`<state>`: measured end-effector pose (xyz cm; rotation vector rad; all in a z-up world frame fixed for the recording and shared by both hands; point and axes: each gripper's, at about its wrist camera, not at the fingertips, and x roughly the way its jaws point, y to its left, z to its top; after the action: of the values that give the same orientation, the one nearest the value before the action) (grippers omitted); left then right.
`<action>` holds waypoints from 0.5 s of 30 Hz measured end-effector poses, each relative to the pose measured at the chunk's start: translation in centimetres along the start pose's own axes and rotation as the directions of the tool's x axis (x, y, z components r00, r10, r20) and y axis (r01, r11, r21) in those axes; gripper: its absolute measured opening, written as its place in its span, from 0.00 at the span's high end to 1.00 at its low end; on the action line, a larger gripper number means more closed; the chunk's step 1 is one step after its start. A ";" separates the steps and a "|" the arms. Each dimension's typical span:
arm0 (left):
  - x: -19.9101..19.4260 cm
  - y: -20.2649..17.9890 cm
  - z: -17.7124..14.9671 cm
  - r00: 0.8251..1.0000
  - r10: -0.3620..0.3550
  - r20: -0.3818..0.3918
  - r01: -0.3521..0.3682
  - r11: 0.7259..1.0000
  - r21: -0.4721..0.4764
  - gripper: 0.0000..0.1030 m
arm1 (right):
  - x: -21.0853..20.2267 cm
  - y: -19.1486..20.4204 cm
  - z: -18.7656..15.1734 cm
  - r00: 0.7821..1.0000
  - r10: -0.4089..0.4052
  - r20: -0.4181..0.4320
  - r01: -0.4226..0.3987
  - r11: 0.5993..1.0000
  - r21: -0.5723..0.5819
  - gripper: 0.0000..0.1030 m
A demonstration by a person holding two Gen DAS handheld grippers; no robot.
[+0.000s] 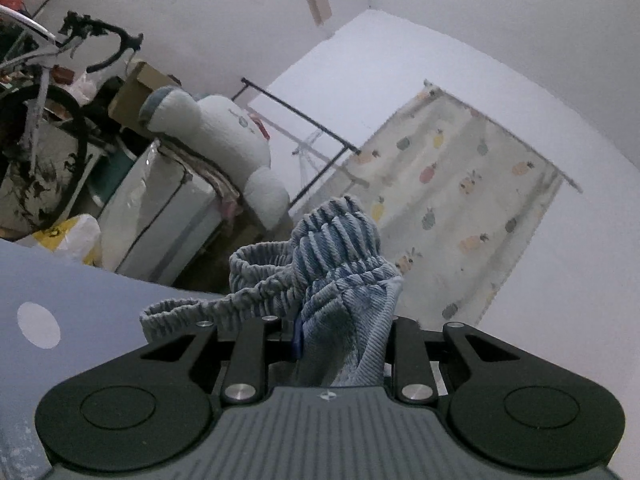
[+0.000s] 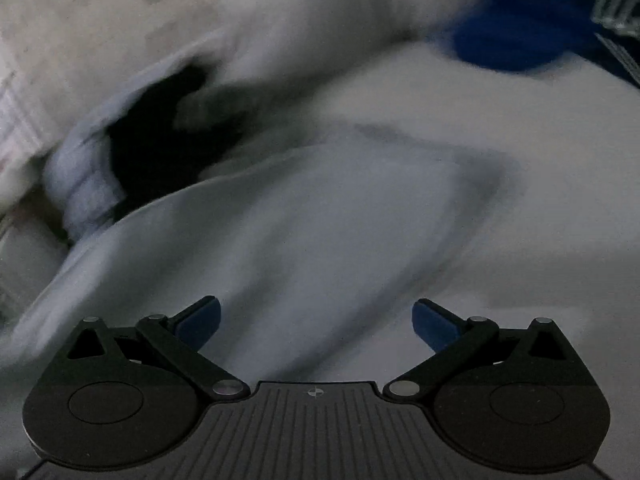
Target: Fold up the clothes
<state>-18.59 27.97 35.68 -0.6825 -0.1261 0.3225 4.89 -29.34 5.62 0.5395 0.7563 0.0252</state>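
Jaws of the left gripper (image 1: 340, 344) pinch the ribbed blue garment (image 1: 340, 248) bunched between them, right gripper (image 2: 316, 320) jaws wide and empty (pale cloth beyond) — the shallow pinch may slip.
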 end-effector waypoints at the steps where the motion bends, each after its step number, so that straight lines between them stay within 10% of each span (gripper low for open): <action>1: 0.0 0.2 -0.1 1.000 0.002 -0.006 -0.002 1.000 -0.001 0.76 | 0.1 -1.6 0.0 0.999 -0.033 0.010 0.032 0.998 0.051 0.03; 11: -0.2 1.7 -0.4 0.999 0.036 -0.025 -0.036 0.999 -0.002 0.76 | 7.5 -2.1 3.8 0.996 -0.051 0.079 0.048 0.998 0.042 0.02; 13: -0.1 1.8 -0.5 0.998 0.047 -0.035 -0.048 0.999 -0.006 0.76 | 8.5 -1.9 4.3 0.992 -0.094 0.086 0.092 0.996 0.020 0.38; 14: 0.0 1.9 -0.6 0.998 0.055 -0.041 -0.055 0.998 -0.007 0.76 | 9.1 -1.9 4.6 0.986 -0.146 0.081 0.146 0.989 0.005 0.76; 15: 0.1 2.0 -0.7 0.997 0.062 -0.048 -0.062 0.998 -0.009 0.76 | 9.1 -2.1 4.8 0.987 -0.144 0.077 0.144 0.990 0.013 0.82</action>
<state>-18.81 29.03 33.90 -0.7045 -0.0611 0.3651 14.37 -31.43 1.56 0.4890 0.7182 -0.1322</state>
